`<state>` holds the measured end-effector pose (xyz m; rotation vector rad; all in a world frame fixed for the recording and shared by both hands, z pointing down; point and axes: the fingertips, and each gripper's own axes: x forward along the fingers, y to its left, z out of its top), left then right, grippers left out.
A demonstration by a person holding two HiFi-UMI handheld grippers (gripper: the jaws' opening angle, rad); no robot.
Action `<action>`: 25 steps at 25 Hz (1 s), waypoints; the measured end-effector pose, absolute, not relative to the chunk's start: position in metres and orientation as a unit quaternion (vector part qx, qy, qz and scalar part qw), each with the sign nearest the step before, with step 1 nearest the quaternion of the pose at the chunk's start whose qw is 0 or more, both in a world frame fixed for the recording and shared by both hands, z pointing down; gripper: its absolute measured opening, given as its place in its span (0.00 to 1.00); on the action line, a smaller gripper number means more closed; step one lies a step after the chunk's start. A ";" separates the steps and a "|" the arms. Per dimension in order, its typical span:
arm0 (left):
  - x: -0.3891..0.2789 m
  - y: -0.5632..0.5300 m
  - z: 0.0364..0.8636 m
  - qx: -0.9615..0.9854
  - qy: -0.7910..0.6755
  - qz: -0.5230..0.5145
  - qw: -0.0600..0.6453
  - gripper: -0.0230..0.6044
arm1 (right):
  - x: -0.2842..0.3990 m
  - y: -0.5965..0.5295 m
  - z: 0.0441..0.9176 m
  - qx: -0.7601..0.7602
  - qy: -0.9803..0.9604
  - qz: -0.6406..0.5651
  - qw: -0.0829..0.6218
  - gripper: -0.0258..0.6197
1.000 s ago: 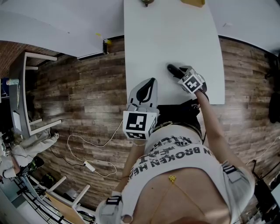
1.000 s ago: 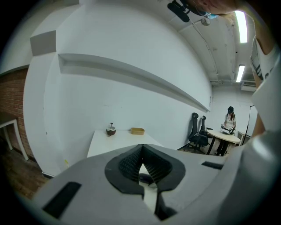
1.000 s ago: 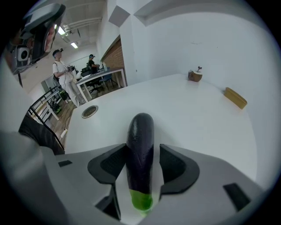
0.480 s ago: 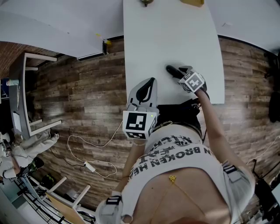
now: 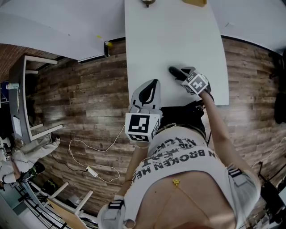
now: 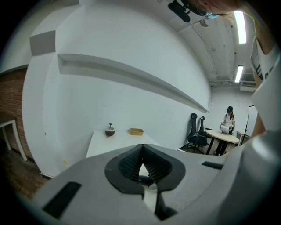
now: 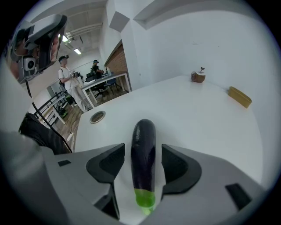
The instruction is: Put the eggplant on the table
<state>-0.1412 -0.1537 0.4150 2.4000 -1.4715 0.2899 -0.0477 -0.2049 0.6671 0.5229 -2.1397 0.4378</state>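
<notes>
The bench (image 5: 174,36) is a long white strip running up the centre of the head view, with wood floor (image 5: 80,98) on both sides. It lies bare up to a small brown pot (image 5: 149,2) and a tan tray (image 5: 195,2) at the top edge. The eggplant (image 7: 144,132) rests on the bench near the lower edge. The right tool (image 7: 143,151) slants steeply down over it. Its jaws have just been opening and stand wide on either side, with their pads clear of the eggplant. The left tool (image 5: 151,87) is held over the lower left corner of the bench, nearly level, with its jaws together on nothing.
</notes>
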 end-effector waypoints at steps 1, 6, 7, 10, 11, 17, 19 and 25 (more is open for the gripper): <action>-0.141 -0.154 0.415 0.838 -0.513 0.101 0.155 0.05 | -0.047 -0.205 0.666 0.209 -0.859 0.173 0.435 0.41; -0.142 -0.153 0.414 0.840 -0.511 0.099 0.153 0.05 | -0.048 -0.205 0.665 0.208 -0.859 0.169 0.436 0.41; -0.143 -0.152 0.414 0.840 -0.511 0.099 0.153 0.05 | -0.048 -0.205 0.664 0.208 -0.859 0.169 0.437 0.41; -0.144 -0.152 0.412 0.841 -0.510 0.098 0.152 0.05 | -0.048 -0.202 0.662 0.205 -0.859 0.168 0.438 0.41; -0.145 -0.151 0.412 0.841 -0.510 0.097 0.152 0.05 | -0.048 -0.202 0.660 0.204 -0.859 0.167 0.439 0.41; -0.146 -0.152 0.412 0.843 -0.507 0.096 0.150 0.05 | -0.052 -0.203 0.640 0.203 -0.868 0.151 0.428 0.41; -0.144 -0.151 0.411 0.845 -0.505 0.095 0.149 0.05 | -0.052 -0.203 0.631 0.203 -0.871 0.146 0.423 0.41; -0.143 -0.148 0.409 0.849 -0.499 0.093 0.147 0.05 | -0.056 -0.200 0.607 0.206 -0.877 0.124 0.415 0.41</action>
